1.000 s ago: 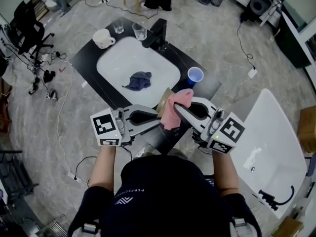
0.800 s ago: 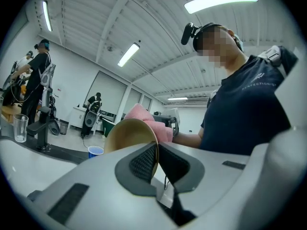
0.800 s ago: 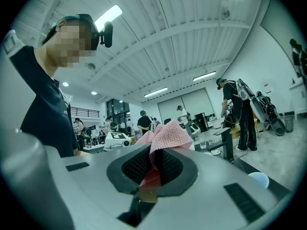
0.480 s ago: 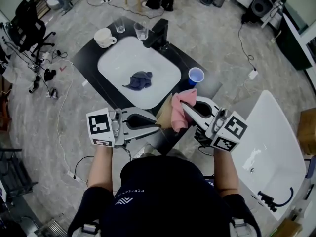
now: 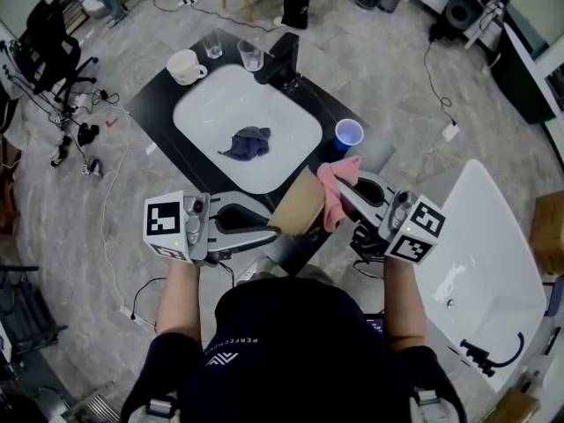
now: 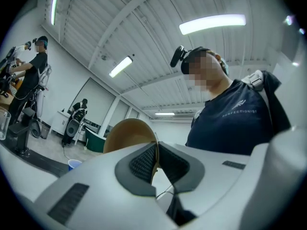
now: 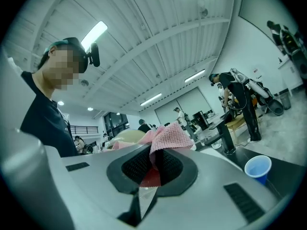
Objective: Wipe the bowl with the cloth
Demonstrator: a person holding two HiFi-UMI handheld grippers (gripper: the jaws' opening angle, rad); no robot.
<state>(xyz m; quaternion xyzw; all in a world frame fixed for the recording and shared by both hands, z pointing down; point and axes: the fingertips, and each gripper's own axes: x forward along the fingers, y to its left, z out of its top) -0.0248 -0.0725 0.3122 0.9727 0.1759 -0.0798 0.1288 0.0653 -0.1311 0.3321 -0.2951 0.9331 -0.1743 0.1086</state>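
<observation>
Left gripper (image 5: 275, 229) fingers clenched on the bowl (image 5: 300, 204) rim; rim sits pinched between the pads in the left gripper view. Bowl is tan, tipped on edge, in the air above the counter's (image 5: 159, 104) near edge. Right gripper (image 5: 342, 189) fingers clamped on the pink cloth (image 5: 335, 194), which bunches out past the tips against the bowl's right edge. Sink (image 5: 291, 130) holds a blue rag (image 5: 247, 142). Blue cup (image 5: 349, 134) just right of the sink. Mug (image 5: 183, 67) at the far corner.
</observation>
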